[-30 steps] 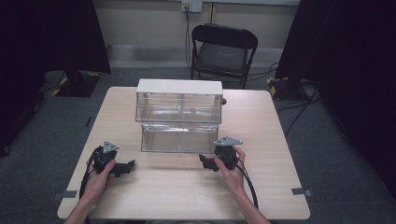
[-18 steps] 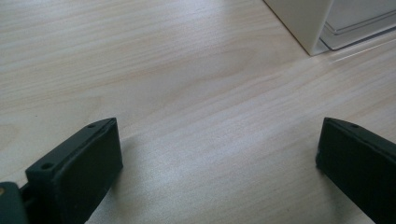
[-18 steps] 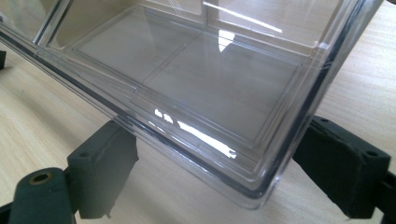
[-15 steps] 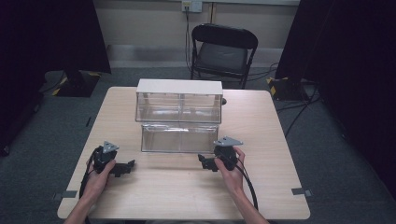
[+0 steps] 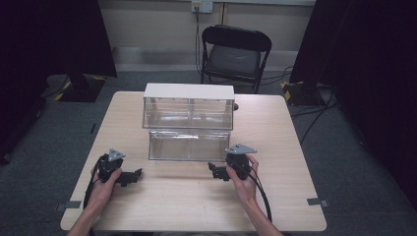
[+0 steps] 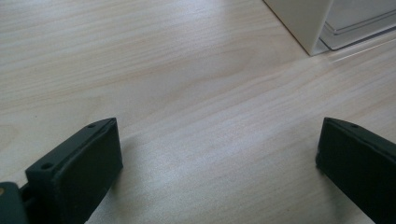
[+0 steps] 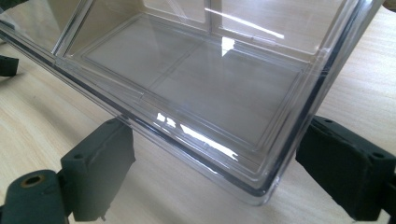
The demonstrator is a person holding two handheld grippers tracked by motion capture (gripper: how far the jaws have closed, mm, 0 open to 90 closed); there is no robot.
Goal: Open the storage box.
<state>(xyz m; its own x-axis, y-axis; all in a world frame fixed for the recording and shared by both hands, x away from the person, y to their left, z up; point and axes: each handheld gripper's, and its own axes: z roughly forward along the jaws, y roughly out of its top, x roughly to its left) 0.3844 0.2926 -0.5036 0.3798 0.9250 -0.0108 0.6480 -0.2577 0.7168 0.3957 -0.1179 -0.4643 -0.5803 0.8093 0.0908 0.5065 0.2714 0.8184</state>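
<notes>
A clear plastic drawer cabinet (image 5: 189, 105) with a white top stands mid-table. Its lower drawer (image 5: 189, 145) is pulled out toward me and is empty. My right gripper (image 5: 211, 169) lies on the table at the drawer's front right, pointing left. In the right gripper view the drawer's (image 7: 210, 88) near corner reaches down between the jaws of the right gripper (image 7: 222, 172). The jaws have just been opening, and the pads stand off the plastic. My left gripper (image 5: 137, 173) rests open on the bare table left of the drawer, and the left gripper (image 6: 217, 163) has nothing between its jaws.
The wooden table (image 5: 196, 206) has bare room in front of and beside the cabinet. The cabinet's white corner (image 6: 303, 23) stands ahead of the left gripper. A black folding chair (image 5: 235, 54) stands beyond the far edge. Cables trail on the floor at the right.
</notes>
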